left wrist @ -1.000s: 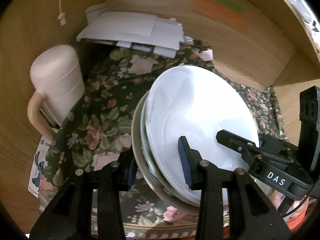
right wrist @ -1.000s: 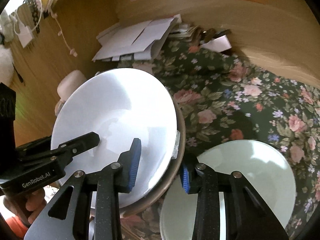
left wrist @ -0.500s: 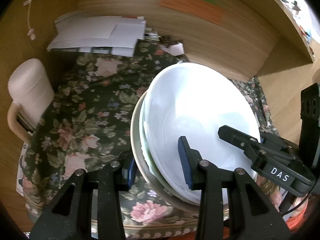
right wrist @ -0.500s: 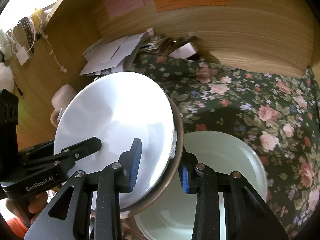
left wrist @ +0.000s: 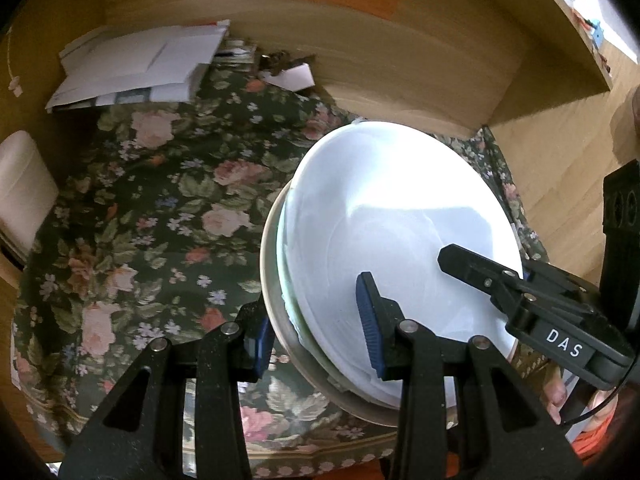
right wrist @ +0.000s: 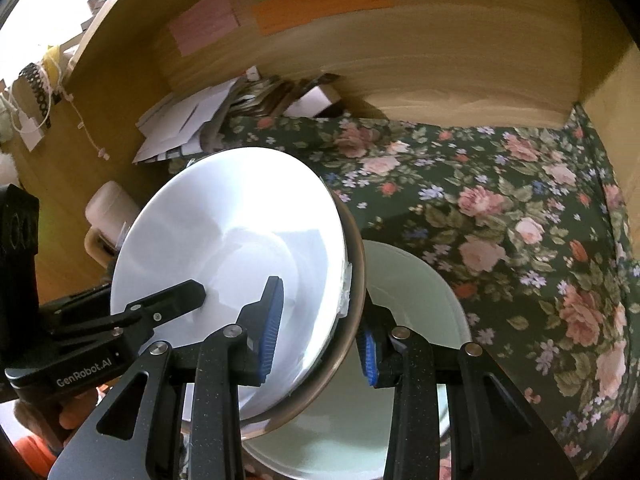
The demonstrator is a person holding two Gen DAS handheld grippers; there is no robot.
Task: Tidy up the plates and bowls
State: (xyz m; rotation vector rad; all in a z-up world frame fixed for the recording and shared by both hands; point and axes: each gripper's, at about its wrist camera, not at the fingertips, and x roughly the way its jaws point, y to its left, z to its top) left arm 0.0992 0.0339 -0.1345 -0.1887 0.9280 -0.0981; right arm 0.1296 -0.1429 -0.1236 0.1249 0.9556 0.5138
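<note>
A pale wooden alcove (right wrist: pixel 460 60) walls in the bench on three sides, with orange, green and pink paper strips (right wrist: pixel 320 0) stuck to its back panel. A dark green rose-patterned cloth (left wrist: pixel 160 208) covers the bench. A stack of white round dishes in a brown-rimmed bowl (left wrist: pixel 392 240) is held tilted above the cloth: the left hand-held gripper (left wrist: pixel 316 332) pinches its left rim, the right hand-held gripper (right wrist: pixel 320 332) its right rim. A pale green plate (right wrist: pixel 420 300) lies on the cloth below. White papers (left wrist: pixel 132 68) pile in the back corner, a cream jar (left wrist: pixel 20 188) at left.
</note>
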